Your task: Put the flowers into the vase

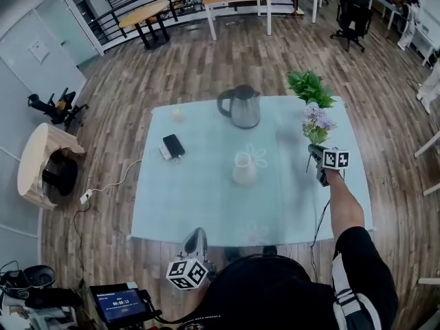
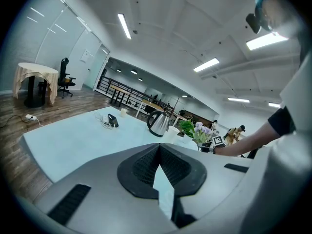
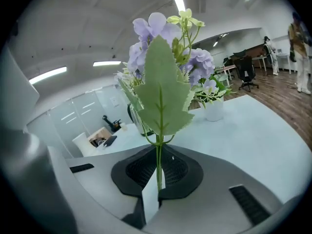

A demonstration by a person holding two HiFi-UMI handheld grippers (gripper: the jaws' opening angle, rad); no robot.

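— At the near left edge of the pale blue table (image 1: 206, 212), what is the left gripper (image 1: 196, 243) doing?

— It hangs low, close to the person's body. Its fingers are pressed together with nothing between them, and its own view shows only the tabletop stretching away.

— And further right?

— A flat black phone (image 1: 173, 145) lies left of centre. Near the middle stands the small white ceramic vase (image 1: 243, 168), upright and empty as far as I can tell. The steel electric kettle (image 1: 240, 106) is behind it.

— Where are the flowers?

— The sprig of lilac artificial flowers with a broad serrated green leaf (image 1: 317, 124) is up in the air over the right part of the table. It is well to the right of the vase. The right gripper (image 1: 323, 167) has its fingers pinching the thin green stem (image 3: 159, 165) low down, so leaf and blossoms rise upright beyond the tips. A leafy green plant in a white pot (image 1: 311, 86) stands behind them.

— How will the sprig handle?

— I would judge it very light, with soft petals and a thin, springy stem. It looks top-heavy, so it could swivel in the pinch if swung fast. The stem is the right place to hold it, never the blooms.

— Is the grip placed well?

— Mostly. Only a short tail of stem seems to show below the fingers. That end has to find the narrow mouth first, and the vase looks light enough to tip if nudged.
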